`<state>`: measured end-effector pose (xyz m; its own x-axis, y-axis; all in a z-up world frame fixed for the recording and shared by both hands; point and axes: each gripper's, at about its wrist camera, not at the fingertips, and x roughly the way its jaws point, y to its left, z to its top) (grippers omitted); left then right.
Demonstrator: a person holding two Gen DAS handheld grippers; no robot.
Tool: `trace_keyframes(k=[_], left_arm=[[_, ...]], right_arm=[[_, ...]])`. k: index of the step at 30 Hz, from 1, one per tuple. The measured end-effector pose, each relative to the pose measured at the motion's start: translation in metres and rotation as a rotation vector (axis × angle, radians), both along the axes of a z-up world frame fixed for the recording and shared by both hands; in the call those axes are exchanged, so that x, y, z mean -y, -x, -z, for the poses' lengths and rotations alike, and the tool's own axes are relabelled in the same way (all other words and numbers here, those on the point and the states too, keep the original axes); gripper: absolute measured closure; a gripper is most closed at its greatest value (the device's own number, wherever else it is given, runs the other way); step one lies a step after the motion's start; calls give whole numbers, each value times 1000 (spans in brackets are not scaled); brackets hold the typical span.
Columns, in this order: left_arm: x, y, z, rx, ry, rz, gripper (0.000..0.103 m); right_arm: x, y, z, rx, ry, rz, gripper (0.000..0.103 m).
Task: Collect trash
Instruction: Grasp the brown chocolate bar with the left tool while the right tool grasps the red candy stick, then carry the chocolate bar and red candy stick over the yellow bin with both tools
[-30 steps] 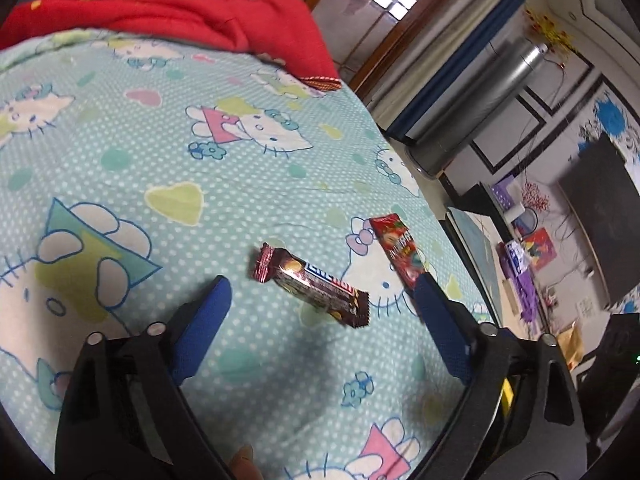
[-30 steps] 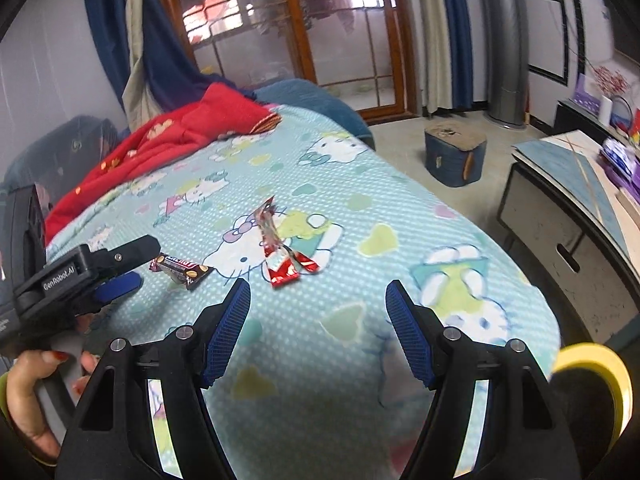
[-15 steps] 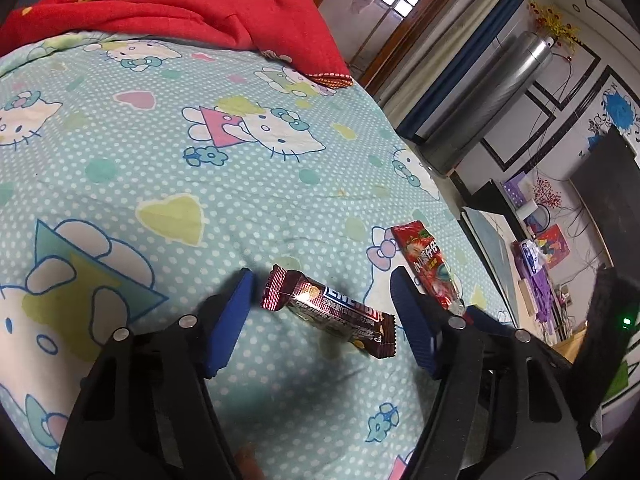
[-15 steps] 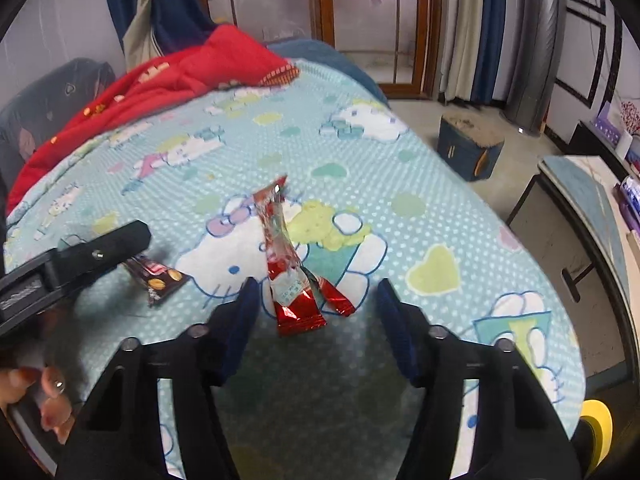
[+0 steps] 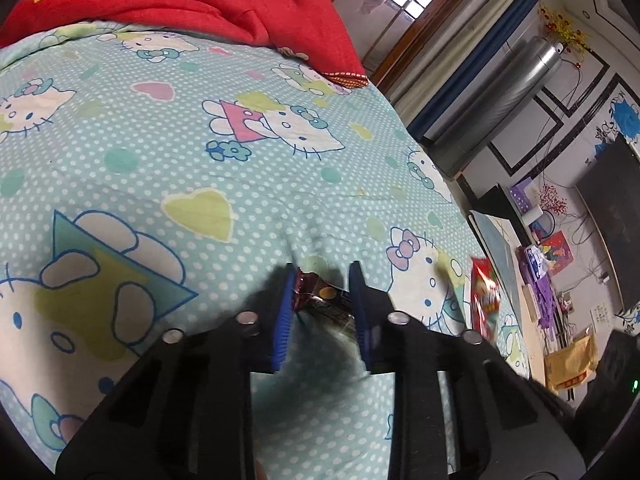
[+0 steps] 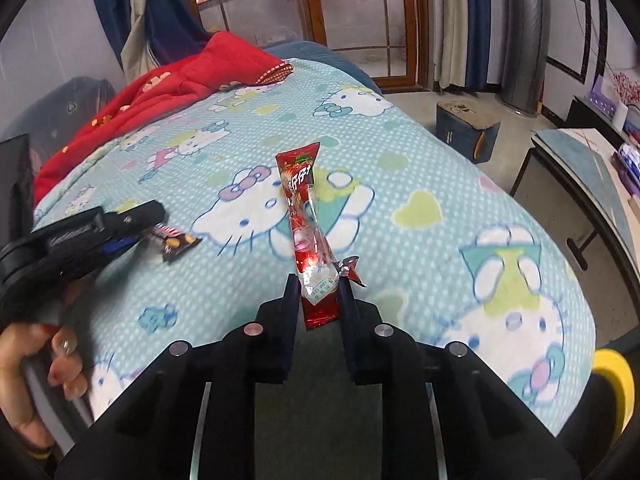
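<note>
- Chocolate bar wrapper (image 5: pixel 320 294) lies mid-bed on the cartoon-cat bedsheet (image 5: pixel 248 168), pinched between the left gripper (image 5: pixel 320 280) tips.
- Red snack wrapper (image 6: pixel 310 236), nearer the bed's foot edge, has its near end clamped by the right gripper (image 6: pixel 319 286).

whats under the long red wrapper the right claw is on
The red wrapper lies flat on the blue cartoon-cat bedsheet, over a printed cat figure. A torn foil scrap sticks out beside it. Whatever sits directly beneath the wrapper is covered. The right claw pinches its near end.
</note>
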<state>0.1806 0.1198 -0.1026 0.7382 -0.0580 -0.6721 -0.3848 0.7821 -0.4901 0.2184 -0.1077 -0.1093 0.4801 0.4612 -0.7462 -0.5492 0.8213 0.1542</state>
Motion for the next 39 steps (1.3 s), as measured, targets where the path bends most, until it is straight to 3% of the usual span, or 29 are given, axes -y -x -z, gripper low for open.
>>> trace_keyframes(k=[7, 14, 25, 39], left_arm=[[9, 13, -10, 68, 30, 77, 95], [46, 25, -40, 165, -38, 190, 97], [102, 24, -61, 203, -73, 331, 97], [162, 26, -74, 242, -113, 477, 97]], right_arm=[[23, 26, -2, -19, -49, 19, 84], [49, 40, -9, -14, -88, 51, 85], [96, 48, -32, 37, -119, 116, 85], [170, 63, -34, 61, -107, 269, 85]])
